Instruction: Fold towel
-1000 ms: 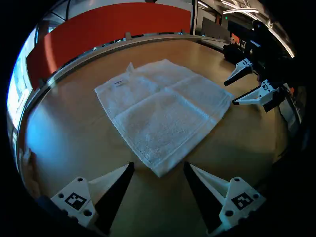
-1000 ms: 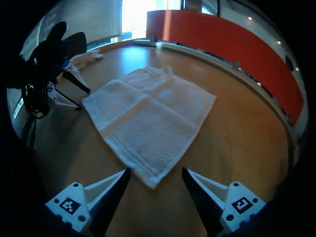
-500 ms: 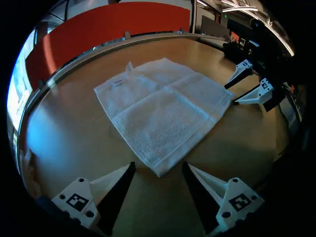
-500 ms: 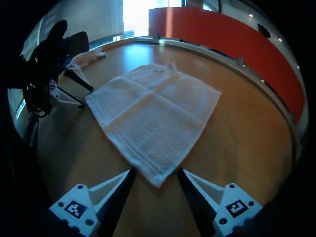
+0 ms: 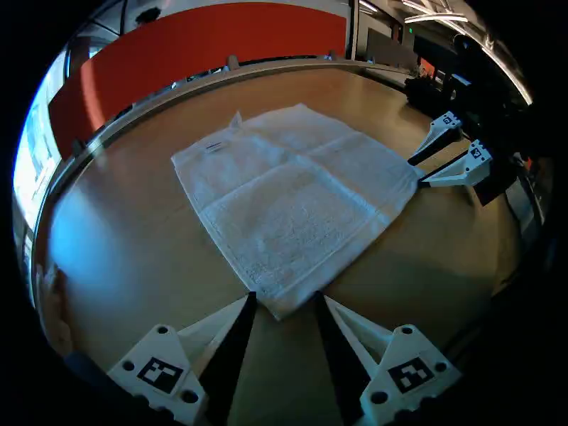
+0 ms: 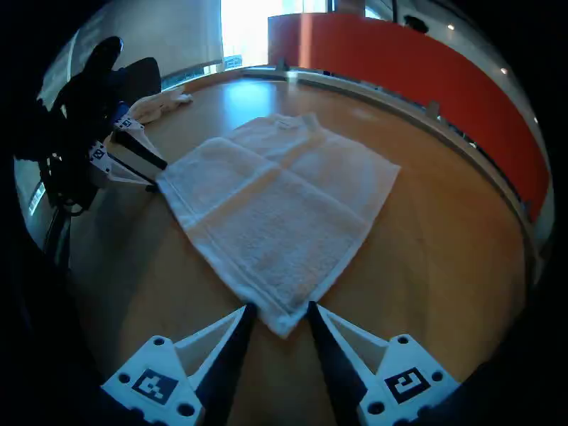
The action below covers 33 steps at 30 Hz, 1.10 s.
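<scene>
A white towel (image 5: 291,192) lies flat near the middle of a wooden table (image 5: 128,234), spread out as a square with two crease lines crossing it and a small label (image 5: 213,148) near one far edge. The tabletop is smooth, warm brown and glossy, with a pale blue sheen where daylight falls on it. Its far edge curves, and a light-coloured rim (image 6: 397,106) runs along it.

In the left gripper view, the left hand-held gripper (image 5: 282,307) sits low over the table with its jaws apart by a narrow gap, and the near corner of the towel lies between the two tips. Whether the tips touch the cloth is hard to tell.

In the right gripper view, the right hand-held gripper (image 6: 278,312) stands the same way at another corner: jaws parted a little, the corner between them, with no clear pinch. Each view also shows the other hand-held gripper at the side of the towel, its tips just beside a corner.

Behind the table a long red panel (image 5: 213,42) runs along the curved edge. A bright window (image 6: 263,28) stands beyond one end of it, and strip lights (image 5: 433,18) glow on the ceiling. A pale crumpled cloth (image 6: 160,105) lies near the table's far edge.
</scene>
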### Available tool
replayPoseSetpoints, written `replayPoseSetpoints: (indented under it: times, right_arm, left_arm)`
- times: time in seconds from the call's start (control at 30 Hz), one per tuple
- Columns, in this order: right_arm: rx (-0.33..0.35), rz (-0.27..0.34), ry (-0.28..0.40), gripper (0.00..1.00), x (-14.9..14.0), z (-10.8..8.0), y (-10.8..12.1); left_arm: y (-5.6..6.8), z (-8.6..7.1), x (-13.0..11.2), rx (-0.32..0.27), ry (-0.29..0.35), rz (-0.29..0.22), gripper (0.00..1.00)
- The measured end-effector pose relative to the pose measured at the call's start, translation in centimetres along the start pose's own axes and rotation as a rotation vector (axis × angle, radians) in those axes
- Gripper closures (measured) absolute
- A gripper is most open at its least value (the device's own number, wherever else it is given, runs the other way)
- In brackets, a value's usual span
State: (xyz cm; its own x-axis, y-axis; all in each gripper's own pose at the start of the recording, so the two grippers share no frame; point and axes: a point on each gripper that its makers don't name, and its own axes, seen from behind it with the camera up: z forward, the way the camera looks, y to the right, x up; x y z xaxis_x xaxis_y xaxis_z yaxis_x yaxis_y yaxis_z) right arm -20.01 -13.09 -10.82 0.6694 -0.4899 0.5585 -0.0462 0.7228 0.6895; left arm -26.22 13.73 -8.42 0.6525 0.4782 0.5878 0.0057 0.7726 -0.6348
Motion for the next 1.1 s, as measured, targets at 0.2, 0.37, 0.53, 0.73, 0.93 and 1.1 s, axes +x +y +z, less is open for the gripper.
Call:
replayPoseSetpoints:
  times: [0.2, 0.37, 0.53, 0.73, 0.93, 1.1]
  right_arm:
    - [0.002, 0.000, -0.003, 0.58, 0.1, 0.1, -0.2]
    - [0.002, 0.014, -0.007, 0.74, 0.2, 0.1, -0.1]
    - [0.003, 0.019, -0.004, 0.82, 0.3, 0.0, -0.2]
    - [-0.003, 0.022, -0.002, 0.84, 0.4, -0.1, -0.4]
    - [-0.004, 0.037, -0.001, 0.87, 0.6, -0.4, -0.3]
    - [-0.008, 0.032, 0.007, 0.91, 1.1, -0.8, -0.2]
  left_arm:
    - [0.1, -0.1, 0.0, 0.004, -0.004, -0.008, 0.53]
    - [0.0, 0.0, 0.0, 0.011, -0.008, -0.020, 0.67]
    - [0.1, -0.1, 0.0, 0.021, -0.014, -0.021, 0.81]
    - [0.2, -0.3, 0.1, 0.028, -0.025, -0.027, 0.87]
    - [0.5, -0.5, 0.2, 0.019, -0.033, -0.059, 0.88]
    - [0.9, -1.0, 0.6, 0.012, -0.029, -0.080, 0.88]
